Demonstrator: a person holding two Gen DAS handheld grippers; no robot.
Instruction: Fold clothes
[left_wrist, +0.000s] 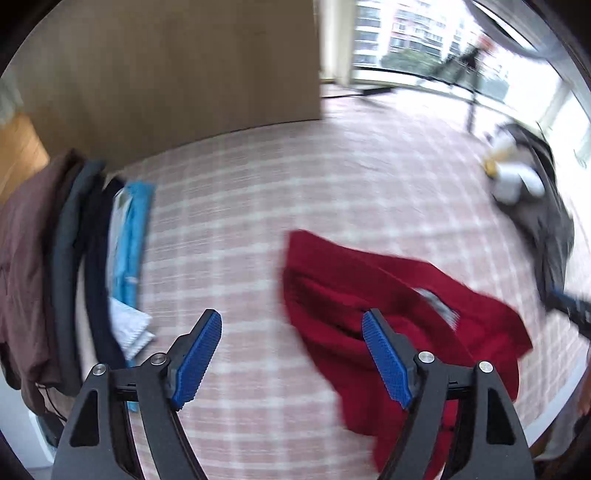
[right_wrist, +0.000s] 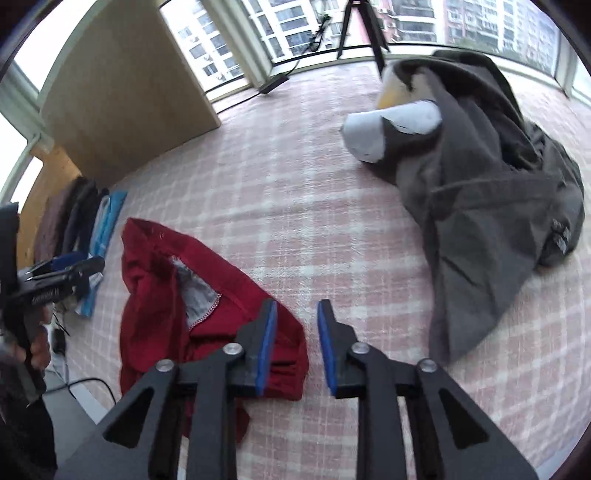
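Note:
A crumpled red garment (left_wrist: 388, 317) (right_wrist: 159, 295) with a grey inner lining lies on the pink checked bedspread (left_wrist: 258, 206) (right_wrist: 295, 192). My left gripper (left_wrist: 291, 325) hovers above the bedspread, wide open and empty, with its right finger over the red garment's left part. My right gripper (right_wrist: 297, 314) is open with a narrower gap, nothing between its blue pads (right_wrist: 267, 343); its left finger overlaps the garment's right edge. The left gripper (right_wrist: 62, 277) also shows at the left of the right wrist view, held by a hand.
A row of folded clothes (left_wrist: 74, 258) (right_wrist: 85, 221) in brown, dark and light blue lies along the left edge. A grey garment pile (right_wrist: 498, 192) (left_wrist: 546, 221) covers a white and yellow item (right_wrist: 395, 122). A wooden board (left_wrist: 177, 74) and windows stand behind.

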